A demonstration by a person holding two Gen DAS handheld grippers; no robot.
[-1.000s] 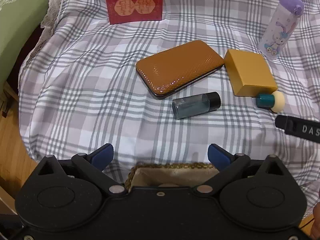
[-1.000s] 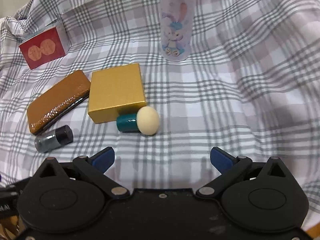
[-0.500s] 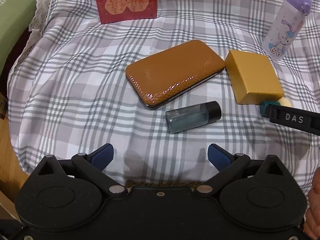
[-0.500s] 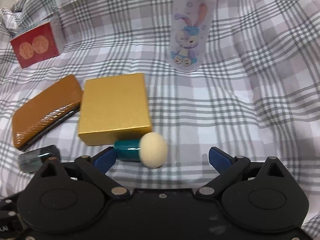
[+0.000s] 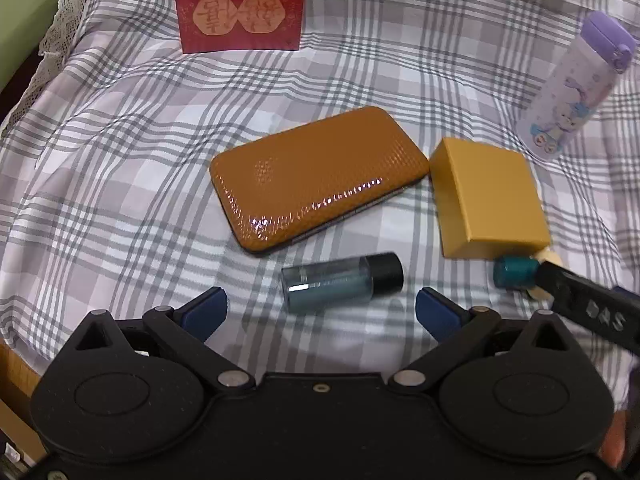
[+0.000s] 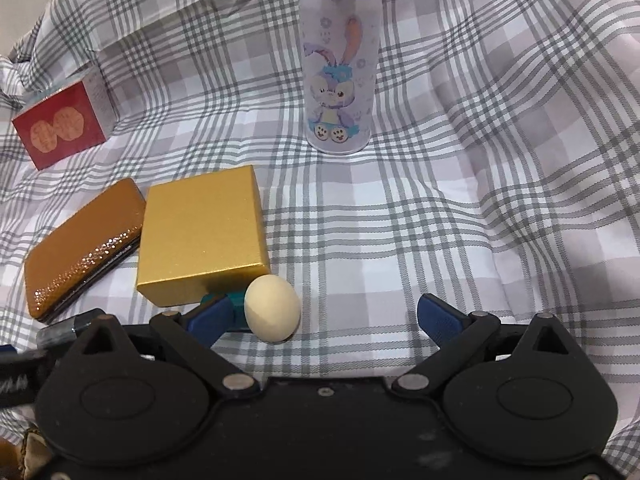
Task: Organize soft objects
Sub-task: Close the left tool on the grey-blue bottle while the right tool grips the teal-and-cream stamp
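A cream makeup sponge [image 6: 272, 307] with a teal handle [image 5: 514, 273] lies on the plaid cloth against a gold box [image 6: 202, 234]. My right gripper [image 6: 320, 316] is open, and the sponge sits just inside its left finger [image 6: 210, 318]. My left gripper [image 5: 320, 312] is open and empty, just short of a small clear bottle with a black cap [image 5: 342, 280]. A brown textured case [image 5: 318, 176] lies beyond the bottle. The right gripper's finger [image 5: 588, 314] shows at the right of the left wrist view, partly hiding the sponge.
A red box [image 5: 240, 14] stands at the back left. A purple rabbit-print bottle [image 6: 339, 60] stands upright at the back. The plaid cloth [image 6: 480, 200] is wrinkled. A wooden floor edge [image 5: 12, 364] shows at the lower left.
Both grippers have moved forward over the cloth. The right gripper has closed in on the sponge, which now lies between its fingers. The left gripper has neared the small bottle.
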